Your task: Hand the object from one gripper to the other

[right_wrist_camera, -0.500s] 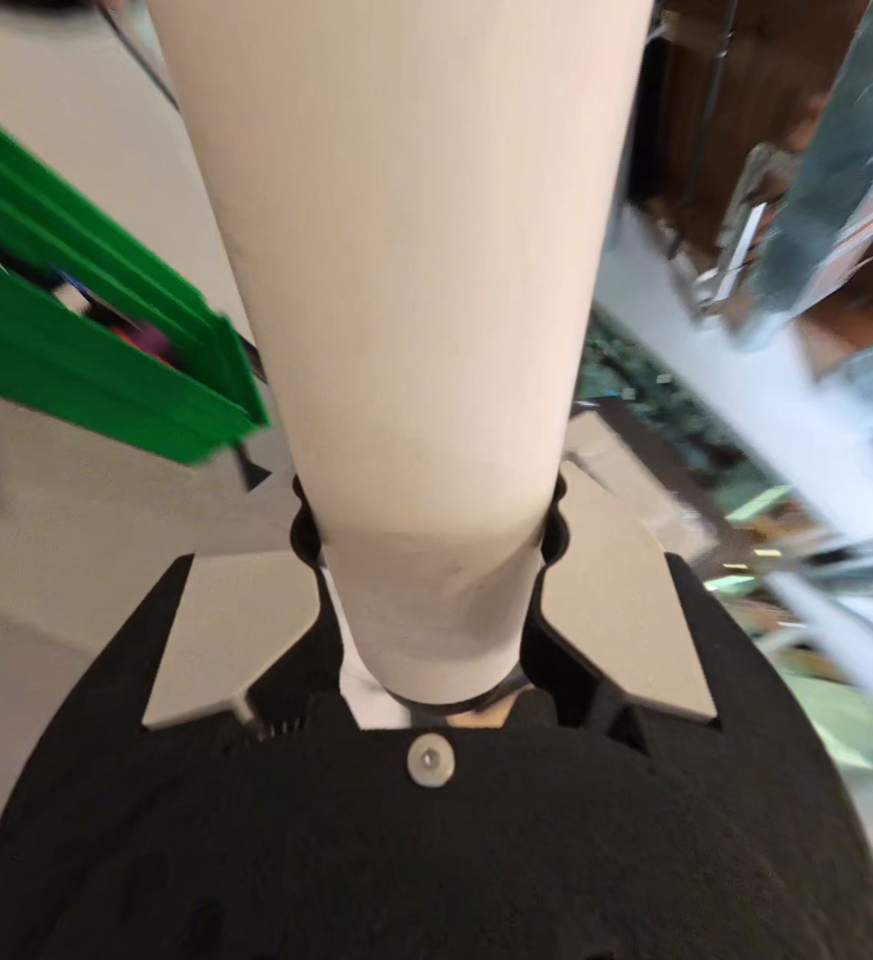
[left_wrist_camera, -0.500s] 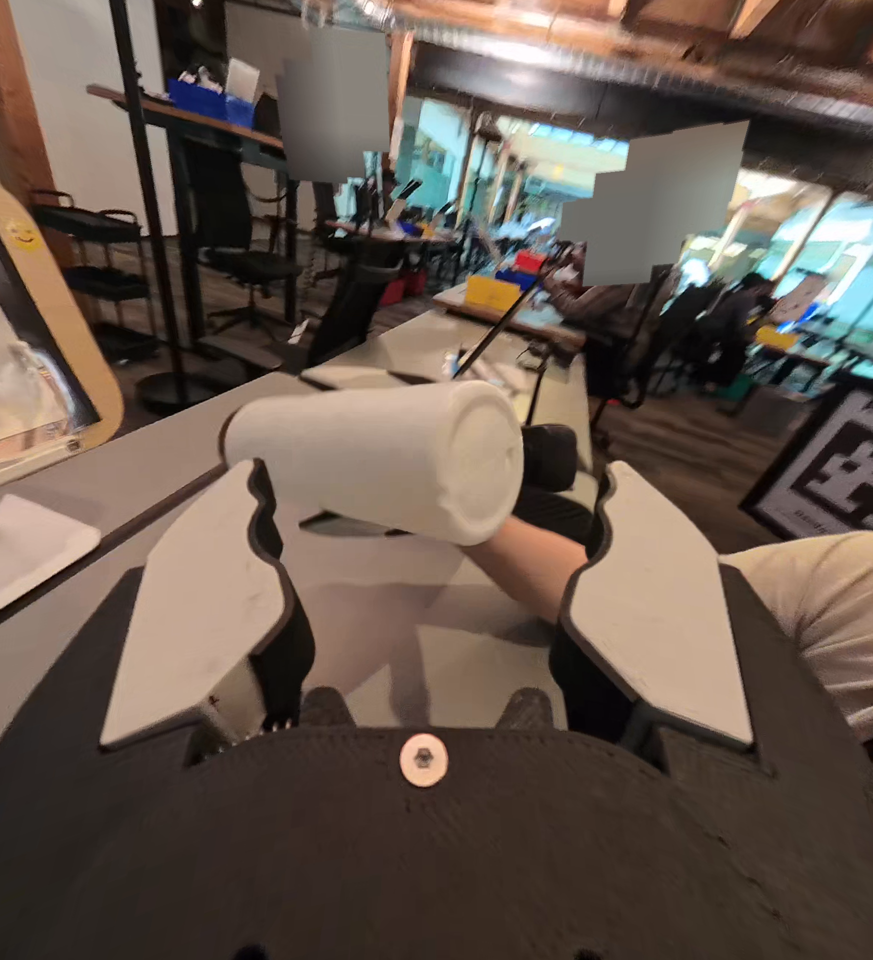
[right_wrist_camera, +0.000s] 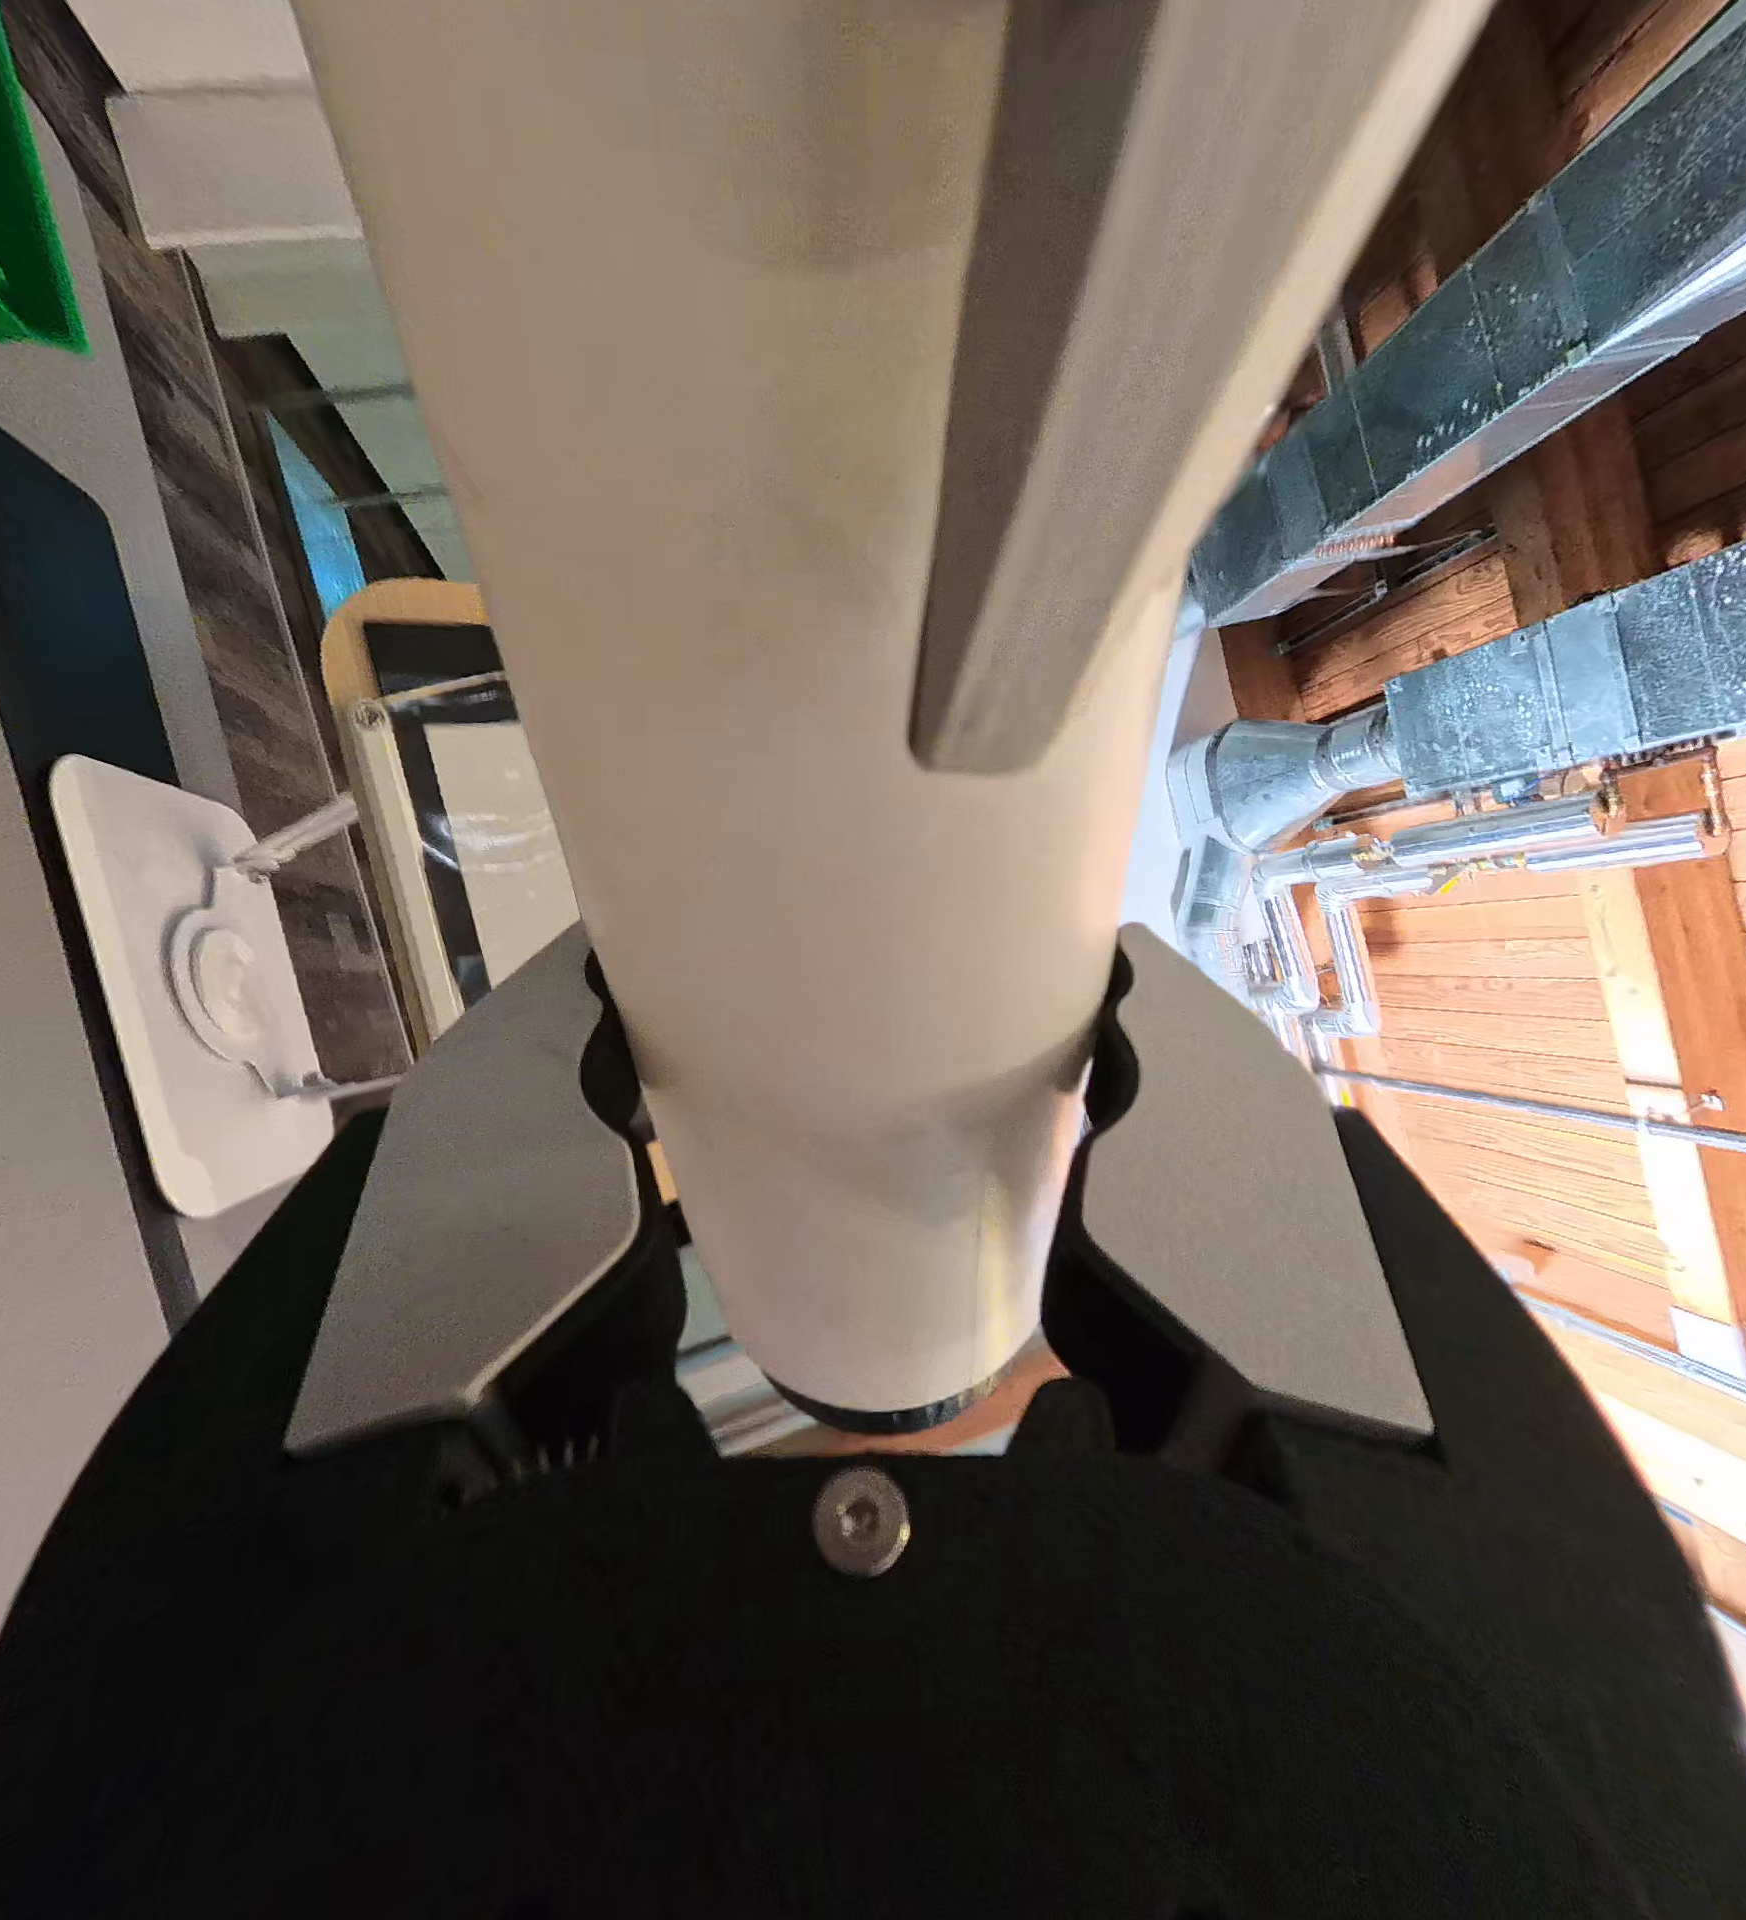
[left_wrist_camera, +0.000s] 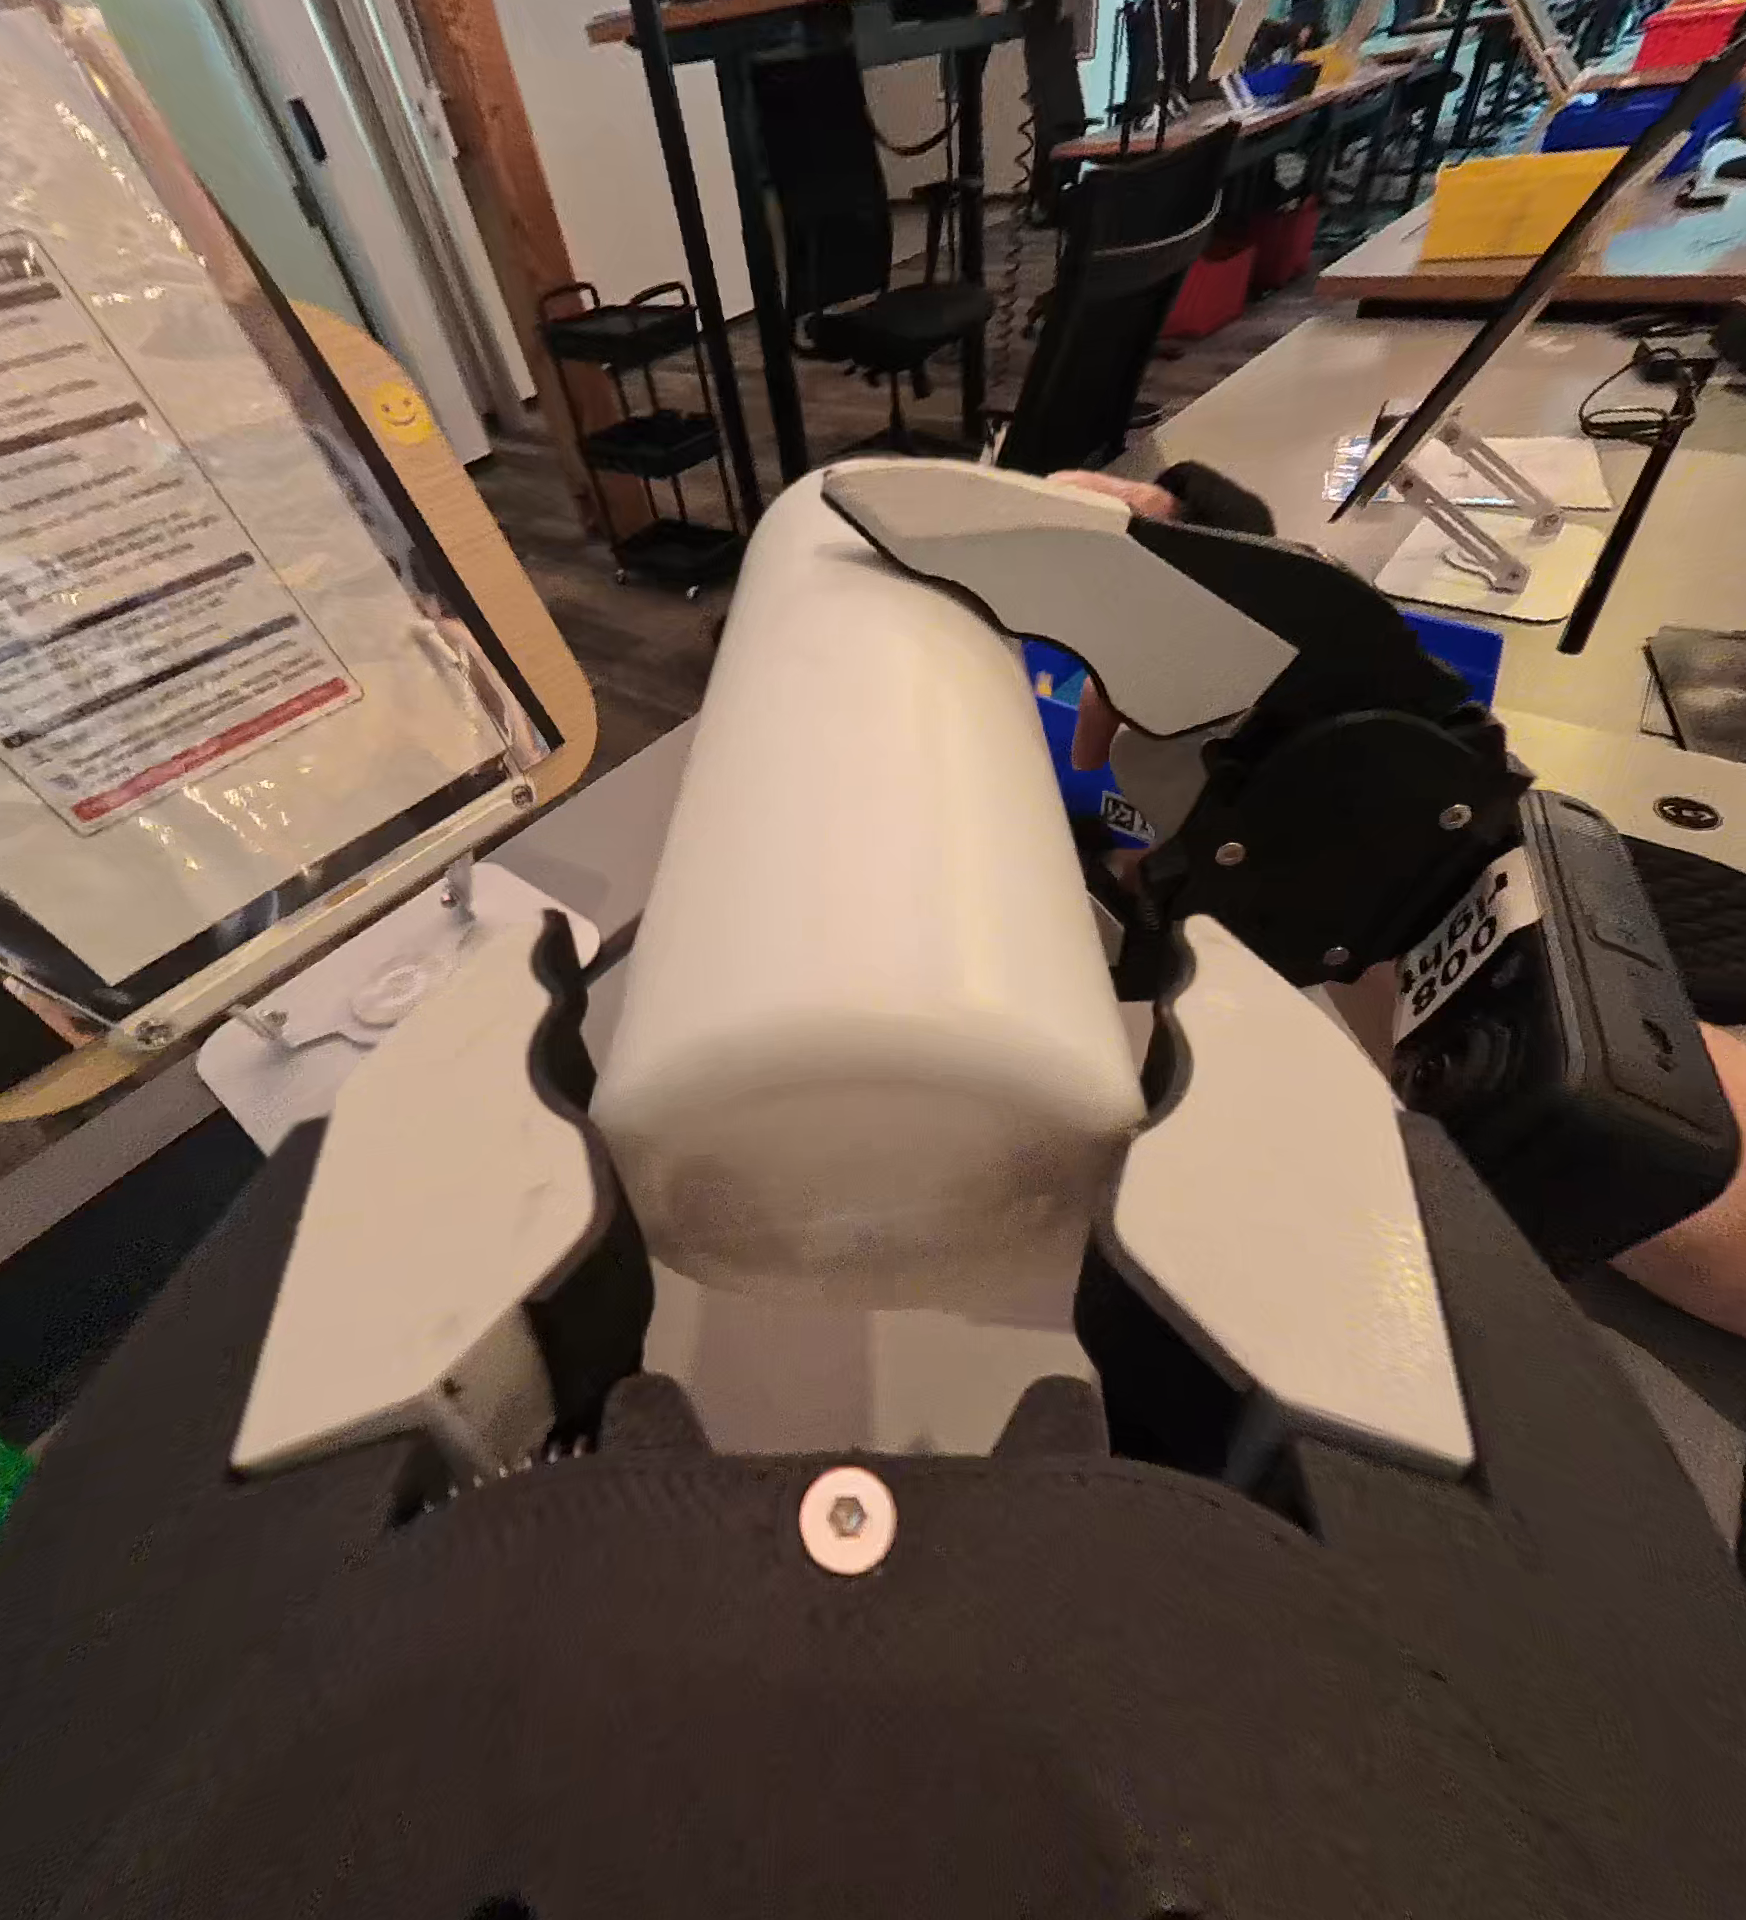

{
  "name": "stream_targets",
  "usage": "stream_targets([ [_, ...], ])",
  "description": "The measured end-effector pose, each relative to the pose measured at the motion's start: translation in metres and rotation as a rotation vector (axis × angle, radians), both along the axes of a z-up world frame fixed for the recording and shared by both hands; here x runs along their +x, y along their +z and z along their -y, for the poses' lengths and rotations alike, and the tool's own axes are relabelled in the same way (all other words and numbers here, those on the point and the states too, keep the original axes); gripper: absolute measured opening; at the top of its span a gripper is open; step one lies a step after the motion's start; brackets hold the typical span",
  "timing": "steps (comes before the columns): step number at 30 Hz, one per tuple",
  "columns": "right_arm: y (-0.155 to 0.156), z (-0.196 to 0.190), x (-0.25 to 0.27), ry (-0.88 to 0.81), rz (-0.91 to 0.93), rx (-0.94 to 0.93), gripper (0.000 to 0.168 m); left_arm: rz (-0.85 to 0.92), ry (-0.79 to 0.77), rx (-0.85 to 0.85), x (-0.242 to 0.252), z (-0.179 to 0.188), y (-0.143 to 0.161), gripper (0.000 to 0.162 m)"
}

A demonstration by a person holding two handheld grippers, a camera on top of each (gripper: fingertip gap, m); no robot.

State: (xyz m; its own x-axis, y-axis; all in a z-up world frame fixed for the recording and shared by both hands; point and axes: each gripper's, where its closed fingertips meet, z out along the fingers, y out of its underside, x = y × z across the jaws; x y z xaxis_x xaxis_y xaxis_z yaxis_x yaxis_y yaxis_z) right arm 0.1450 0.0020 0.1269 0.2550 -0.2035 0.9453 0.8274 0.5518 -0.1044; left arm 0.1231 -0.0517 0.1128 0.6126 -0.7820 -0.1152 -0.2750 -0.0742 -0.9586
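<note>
The white cylinder (left_wrist_camera: 879, 883) sits lengthwise between my two tongs, off the table (left_wrist_camera: 1471, 416). In the left wrist view its near flat end fills the gap of my left tongs (left_wrist_camera: 864, 1049): the finger (left_wrist_camera: 453, 1226) at 9 o'clock and its partner at 3 o'clock both press against the rounded sides, so the left tongs are pinching that end. The body runs away toward 12 o'clock, where my right tongs (left_wrist_camera: 952, 540) come in from 2 o'clock; one grey finger lies over the top of the far end (the other is hidden behind the cylinder).

In the right wrist view the cylinder (right_wrist_camera: 796, 727) rises from between my right tongs (right_wrist_camera: 858, 1049) toward 12 o'clock, with both fingers squeezed against its narrow end, so they are pinching it too. A grey finger of the left tongs (right_wrist_camera: 1035, 416) lies along the cylinder at 1 o'clock.

A framed sign (left_wrist_camera: 173, 582) stands at 10 o'clock of the left view, beside the cylinder but apart from it.
</note>
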Motion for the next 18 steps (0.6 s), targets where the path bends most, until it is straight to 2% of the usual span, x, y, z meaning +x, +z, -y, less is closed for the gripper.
stream_targets([
  [5,0.003,-0.001,0.005,0.01,-0.007,0.032,0.088,0.036,-0.061,0.003,0.004,-0.004,0.002,0.103],
  [12,-0.014,-0.022,0.016,-0.043,0.004,-0.119,0.091,0.357,-0.285,-0.384,-0.001,-0.035,-0.017,0.103],
  [18,-0.022,-0.024,0.016,-0.075,0.095,-0.093,0.089,0.239,-0.332,-0.454,-0.001,-0.033,-0.041,0.103],
])
